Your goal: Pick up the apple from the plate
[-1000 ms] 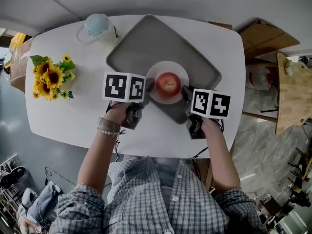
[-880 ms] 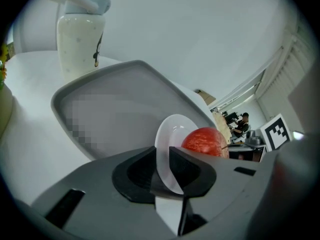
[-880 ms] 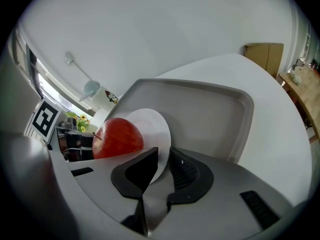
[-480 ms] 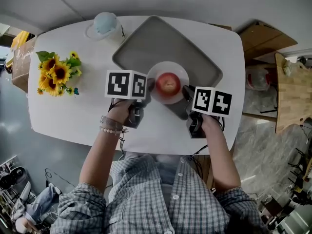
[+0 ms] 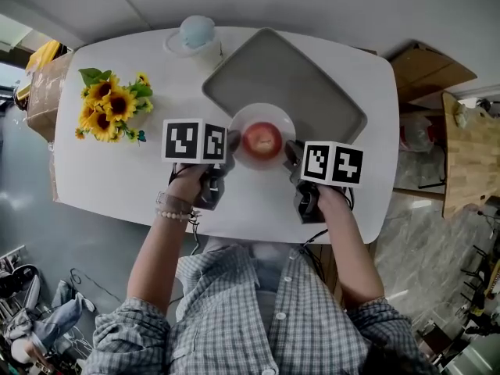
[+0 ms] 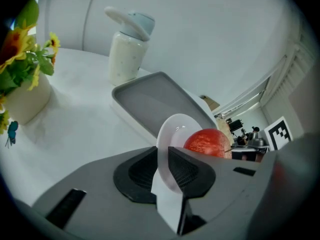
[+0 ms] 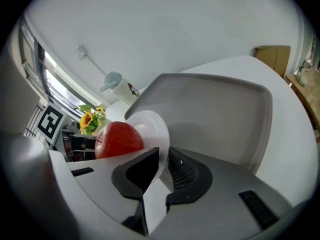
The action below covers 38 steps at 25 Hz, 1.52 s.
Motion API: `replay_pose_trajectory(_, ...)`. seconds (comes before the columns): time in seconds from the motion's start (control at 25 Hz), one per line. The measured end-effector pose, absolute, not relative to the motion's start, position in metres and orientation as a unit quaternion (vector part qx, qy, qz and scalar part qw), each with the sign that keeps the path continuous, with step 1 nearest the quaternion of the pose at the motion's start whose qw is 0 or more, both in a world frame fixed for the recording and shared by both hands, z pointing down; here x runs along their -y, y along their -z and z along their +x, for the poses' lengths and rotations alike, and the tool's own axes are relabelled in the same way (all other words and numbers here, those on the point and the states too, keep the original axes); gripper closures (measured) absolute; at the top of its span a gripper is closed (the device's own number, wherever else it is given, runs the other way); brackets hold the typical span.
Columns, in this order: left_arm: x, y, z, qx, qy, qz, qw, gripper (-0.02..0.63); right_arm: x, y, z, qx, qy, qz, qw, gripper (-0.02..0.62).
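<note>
A red apple (image 5: 262,141) sits on a small white plate (image 5: 275,114). Both grippers hold that plate by its rim. My left gripper (image 5: 230,148) is shut on the plate's left edge, and my right gripper (image 5: 290,153) is shut on its right edge. In the left gripper view the rim of the plate (image 6: 172,129) runs between the jaws of the left gripper (image 6: 164,160), with the apple (image 6: 207,143) just beyond. In the right gripper view the right gripper (image 7: 162,162) clamps the plate (image 7: 152,126), and the apple (image 7: 119,140) lies to the left.
A grey tray (image 5: 293,76) lies on the white table (image 5: 125,178) just behind the plate. A pale bottle (image 5: 197,33) stands at the far edge, and sunflowers (image 5: 109,104) in a vase stand at the left. A cardboard box (image 5: 432,69) and wooden furniture are on the floor to the right.
The plate with the apple has come off the tray toward me, held by both grippers. The head view has shifted, so the table looks further right.
</note>
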<state>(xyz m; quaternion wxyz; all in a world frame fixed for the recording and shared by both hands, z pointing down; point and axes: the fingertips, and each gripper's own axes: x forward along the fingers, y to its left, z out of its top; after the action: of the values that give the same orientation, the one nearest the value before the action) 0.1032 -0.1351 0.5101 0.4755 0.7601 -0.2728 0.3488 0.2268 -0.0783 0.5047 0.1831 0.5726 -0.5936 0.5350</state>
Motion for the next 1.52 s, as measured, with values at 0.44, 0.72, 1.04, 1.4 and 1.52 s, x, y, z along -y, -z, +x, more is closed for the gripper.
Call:
replay_pose_trajectory(0.44,0.118,-0.515,0.016,0.312,-0.34,0.735,0.497,0.54,0.072,-0.509,0.144,0.626,-0.531,0.525,0.225,0.528)
replay_pose_trajectory(0.72,0.101,-0.525,-0.028,0.336,-0.349,0.724,0.492,0.54,0.059,-0.521,0.1,0.641,-0.527,0.494,0.261,0.528)
replay_pose_trajectory(1.04,0.081,-0.55,-0.052,0.342,-0.343,0.707,0.516,0.54,0.047,-0.545,0.079,0.64,-0.53,0.476,0.289,0.528)
replay_pose_trajectory(1.4,0.071,-0.567,-0.057,0.333,-0.341,0.71,0.518,0.54,0.041,-0.558,0.074,0.653,-0.504,0.464,0.322,0.526)
replay_pose_trajectory(1.52,0.071,-0.568,-0.055,0.326,-0.346,0.721,0.504,0.539,0.041,-0.558,0.074,0.663,-0.493,0.463,0.322,0.526)
